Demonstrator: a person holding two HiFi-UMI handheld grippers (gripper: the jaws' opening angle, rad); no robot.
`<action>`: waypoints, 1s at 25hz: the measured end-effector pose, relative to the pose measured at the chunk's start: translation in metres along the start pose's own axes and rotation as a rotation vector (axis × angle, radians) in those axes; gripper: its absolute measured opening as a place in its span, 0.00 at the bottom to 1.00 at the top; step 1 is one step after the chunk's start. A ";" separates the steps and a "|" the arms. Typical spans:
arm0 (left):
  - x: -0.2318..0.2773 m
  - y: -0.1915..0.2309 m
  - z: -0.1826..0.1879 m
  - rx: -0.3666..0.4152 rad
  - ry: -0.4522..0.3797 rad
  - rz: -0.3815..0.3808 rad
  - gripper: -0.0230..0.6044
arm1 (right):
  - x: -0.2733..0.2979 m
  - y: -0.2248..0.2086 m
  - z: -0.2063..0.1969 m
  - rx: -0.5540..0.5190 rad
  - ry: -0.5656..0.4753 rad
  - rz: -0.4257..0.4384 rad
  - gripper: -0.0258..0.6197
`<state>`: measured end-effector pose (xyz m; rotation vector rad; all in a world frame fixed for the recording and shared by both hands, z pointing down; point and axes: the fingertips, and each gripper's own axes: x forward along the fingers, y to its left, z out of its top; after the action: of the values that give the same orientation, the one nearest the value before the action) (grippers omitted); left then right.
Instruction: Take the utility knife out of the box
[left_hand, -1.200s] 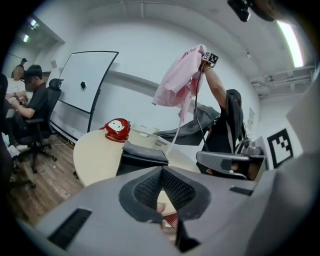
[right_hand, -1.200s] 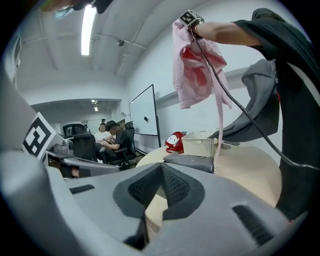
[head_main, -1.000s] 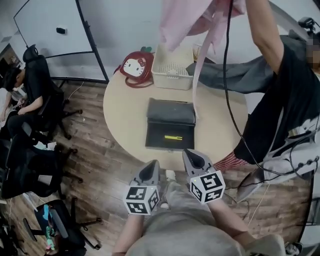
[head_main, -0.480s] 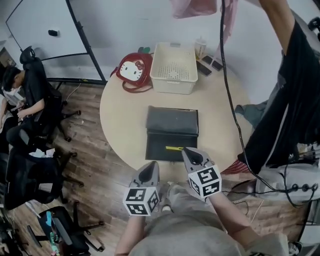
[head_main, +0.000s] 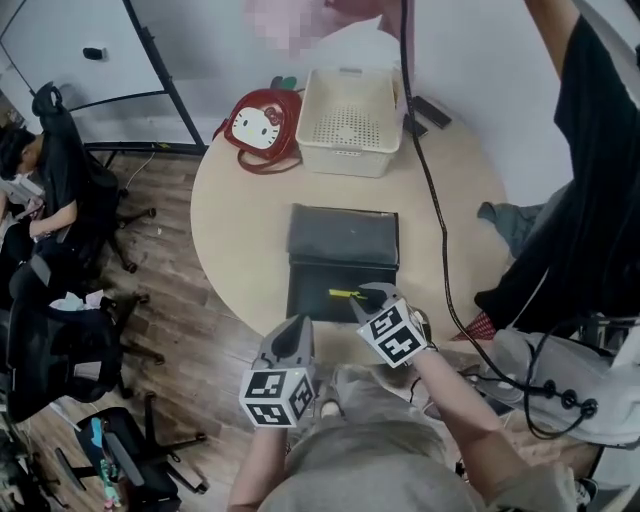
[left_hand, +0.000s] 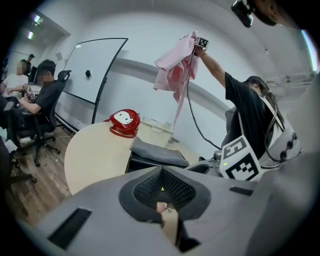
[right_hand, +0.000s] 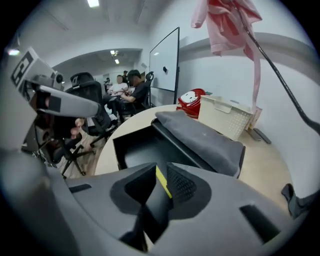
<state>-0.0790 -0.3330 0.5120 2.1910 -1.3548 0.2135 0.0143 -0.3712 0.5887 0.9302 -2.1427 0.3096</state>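
A black box (head_main: 320, 278) lies open on the round table (head_main: 240, 230), its grey lid (head_main: 343, 233) folded back. In its tray rests the yellow utility knife (head_main: 347, 294). My right gripper (head_main: 366, 296) points down into the tray right beside the knife. Its jaws are opening by a narrow gap, through which the right gripper view shows the knife (right_hand: 162, 182) as a yellow strip; the pads do not press on it. My left gripper (head_main: 293, 328) hangs off the table's front edge, shut and holding nothing. From the left gripper view the box (left_hand: 150, 152) lies ahead.
A cream basket (head_main: 350, 120) and a red cat-face bag (head_main: 258, 127) stand at the table's far side. A person in black (head_main: 590, 200) stands at the right, with a cable (head_main: 430, 200) hanging across the table and a pink garment (left_hand: 175, 70) held up. Office chairs (head_main: 60, 340) crowd the left.
My right gripper has gone forward and down from the table's front edge into the box, next to the knife. The left gripper has shifted a little along the edge.
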 end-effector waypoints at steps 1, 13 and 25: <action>0.001 0.001 -0.001 -0.002 0.002 0.003 0.04 | 0.006 0.002 -0.004 -0.032 0.040 0.017 0.15; 0.006 0.001 -0.004 -0.012 0.007 0.018 0.04 | 0.050 -0.002 -0.037 -0.231 0.394 0.091 0.21; 0.003 0.007 -0.002 -0.017 0.004 0.041 0.04 | 0.064 -0.005 -0.040 -0.305 0.488 0.142 0.11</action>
<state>-0.0834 -0.3371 0.5174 2.1494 -1.3953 0.2203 0.0121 -0.3884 0.6623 0.4689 -1.7410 0.2408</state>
